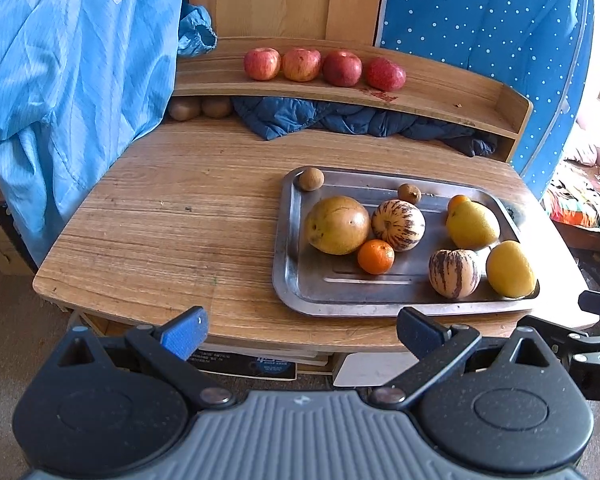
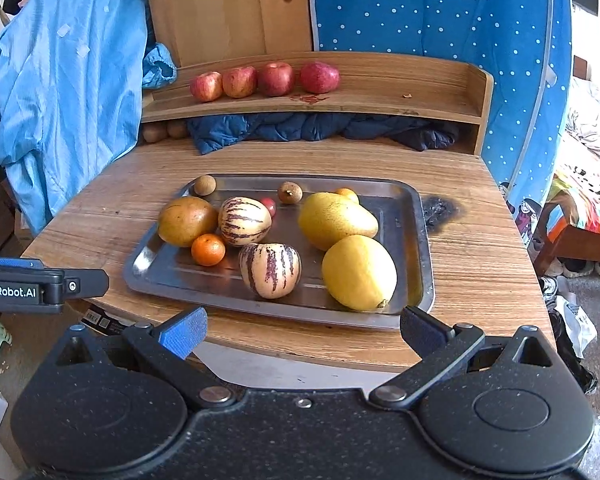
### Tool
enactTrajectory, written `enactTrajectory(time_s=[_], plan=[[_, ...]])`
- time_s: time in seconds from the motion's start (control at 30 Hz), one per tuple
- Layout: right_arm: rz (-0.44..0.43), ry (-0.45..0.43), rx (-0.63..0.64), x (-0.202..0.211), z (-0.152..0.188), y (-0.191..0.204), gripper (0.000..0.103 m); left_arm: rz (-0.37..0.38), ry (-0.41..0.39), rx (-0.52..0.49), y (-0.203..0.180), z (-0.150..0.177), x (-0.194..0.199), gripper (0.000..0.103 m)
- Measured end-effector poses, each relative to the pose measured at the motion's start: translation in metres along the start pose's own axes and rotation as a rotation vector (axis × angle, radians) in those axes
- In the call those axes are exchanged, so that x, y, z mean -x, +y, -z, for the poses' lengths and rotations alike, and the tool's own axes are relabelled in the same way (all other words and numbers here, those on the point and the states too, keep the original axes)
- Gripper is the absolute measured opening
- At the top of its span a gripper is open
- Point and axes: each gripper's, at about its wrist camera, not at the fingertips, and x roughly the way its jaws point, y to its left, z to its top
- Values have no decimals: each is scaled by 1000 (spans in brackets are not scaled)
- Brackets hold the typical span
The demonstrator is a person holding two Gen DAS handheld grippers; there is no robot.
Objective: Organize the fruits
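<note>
Hovering short of the surface (image 2: 480, 208), both empty: left gripper (image 1: 300, 334) spread, right gripper (image 2: 302, 334) spread. Sorting looks partway: four apples (image 2: 266, 78) lined on the shelf (image 2: 400, 92), remaining fruit in the metal tray (image 2: 414, 240). Next likely pick: nearest lemon (image 2: 358, 272) (round, may roll), needing a wide centred grasp.

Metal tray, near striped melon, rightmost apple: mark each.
Metal tray (image 2: 140, 264): right wrist view, bare left rim.
Near striped melon (image 2: 270, 270): right wrist view, front face.
Rightmost apple (image 2: 319, 77): right wrist view, middle.
</note>
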Motion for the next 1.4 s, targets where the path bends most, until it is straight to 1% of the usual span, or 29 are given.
enactTrajectory(time_s=[0.17, 0.27, 0.73, 1.4], plan=[[-14, 5, 6, -1, 0, 1, 102, -1, 1, 6, 1, 1, 1, 102], [-16, 6, 9, -1, 0, 3, 102, 8, 2, 11, 2, 1, 1, 102], [-21, 20, 17, -3, 0, 3, 102, 5, 7, 11, 2, 2, -1, 102], [-28, 31, 1, -7, 0, -2, 102, -2, 17, 5, 2, -1, -4, 102]])
